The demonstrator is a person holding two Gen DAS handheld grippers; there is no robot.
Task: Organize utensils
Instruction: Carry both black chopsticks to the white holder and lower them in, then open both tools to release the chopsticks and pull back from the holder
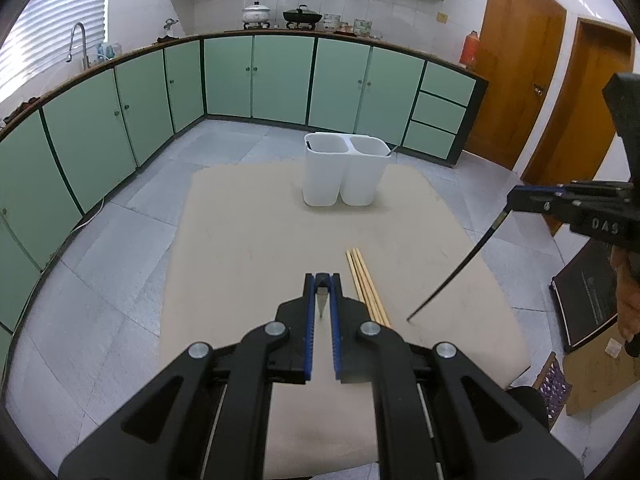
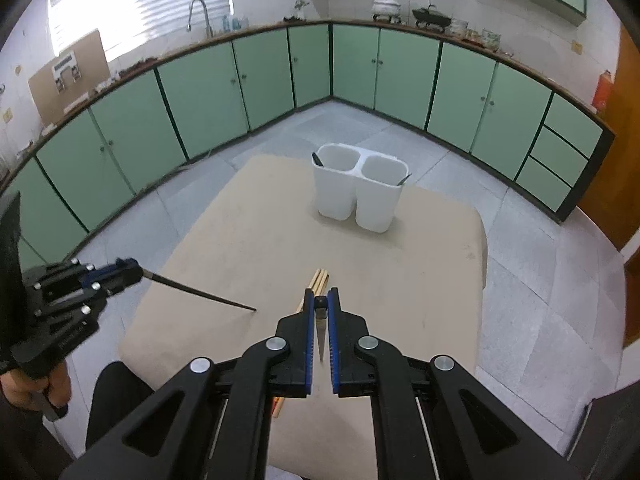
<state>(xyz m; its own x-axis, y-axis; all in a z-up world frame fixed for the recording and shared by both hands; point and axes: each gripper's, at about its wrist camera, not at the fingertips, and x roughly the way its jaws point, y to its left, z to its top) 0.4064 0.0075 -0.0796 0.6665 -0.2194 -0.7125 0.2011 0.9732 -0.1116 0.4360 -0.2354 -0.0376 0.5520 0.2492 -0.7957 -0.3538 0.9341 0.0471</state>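
A white two-compartment holder (image 1: pixel 344 172) (image 2: pixel 360 192) stands at the far end of the beige table (image 1: pixel 240 240) (image 2: pixel 240 220), with a dark utensil tip showing in each cup. Several wooden chopsticks (image 1: pixel 366 284) (image 2: pixel 318 280) lie bundled near the front. My left gripper (image 1: pixel 322 278) (image 2: pixel 138 270) is shut on a dark chopstick (image 2: pixel 200 294), held above the table's left side. My right gripper (image 2: pixel 320 294) (image 1: pixel 510 200) is shut on another dark chopstick (image 1: pixel 452 264), which hangs slanting above the table's right side. Each stick's butt end shows between the blue pads.
Green cabinets (image 1: pixel 256 76) line the walls behind the table, with wooden doors (image 1: pixel 516 64) to the right. A cardboard box (image 1: pixel 596 372) and a dark board (image 1: pixel 588 292) sit on the floor by the table's right edge. A person's hand (image 1: pixel 628 304) holds the right gripper's handle.
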